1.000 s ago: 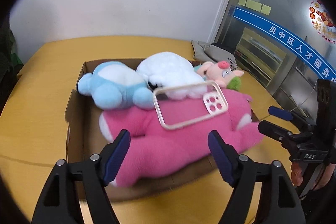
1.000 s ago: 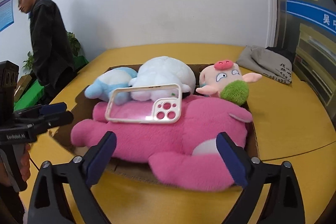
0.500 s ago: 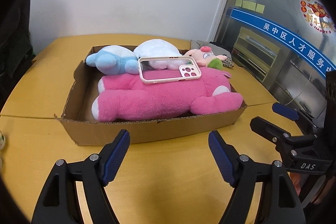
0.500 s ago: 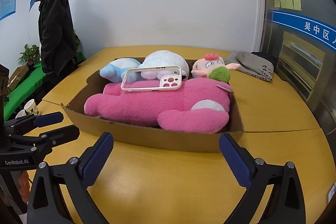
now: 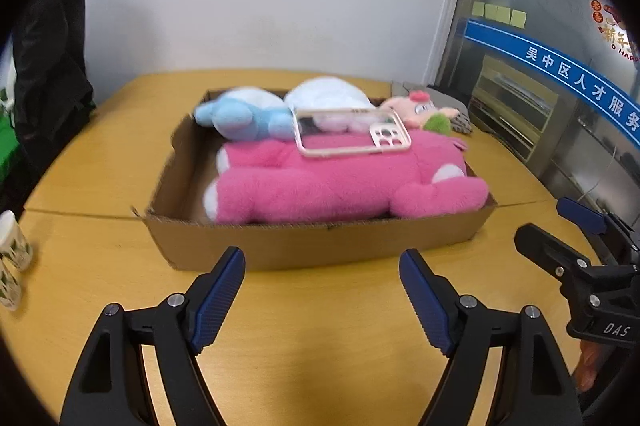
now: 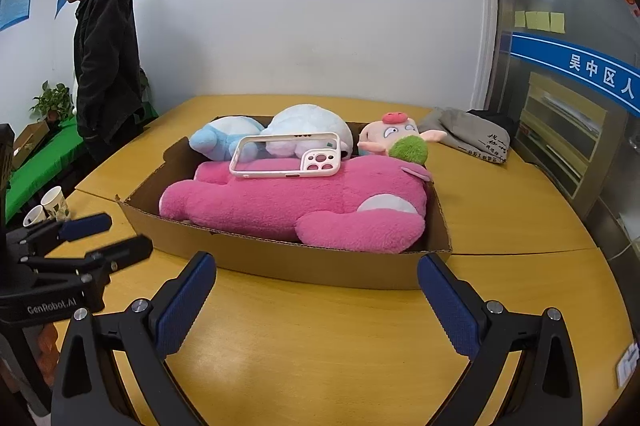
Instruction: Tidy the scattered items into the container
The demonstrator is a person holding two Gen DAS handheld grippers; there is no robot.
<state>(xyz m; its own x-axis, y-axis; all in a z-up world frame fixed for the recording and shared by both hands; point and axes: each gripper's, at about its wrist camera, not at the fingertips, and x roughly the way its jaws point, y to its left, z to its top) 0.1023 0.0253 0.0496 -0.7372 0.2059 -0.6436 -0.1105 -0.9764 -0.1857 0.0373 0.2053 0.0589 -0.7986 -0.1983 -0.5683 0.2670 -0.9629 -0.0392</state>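
A shallow cardboard box stands on the yellow table. In it lie a big pink plush, a blue plush, a white plush and a small pig plush. A clear phone case rests on the pink plush. My left gripper is open and empty, in front of the box. My right gripper is open and empty, also in front of the box.
Paper cups stand at the table's left edge. A folded grey cloth lies at the back right. A man in a dark jacket stands left of the table. A glass cabinet is at the right.
Both grippers have pulled back from over the box to the table in front of it. The plushes and the phone case stay in the box.
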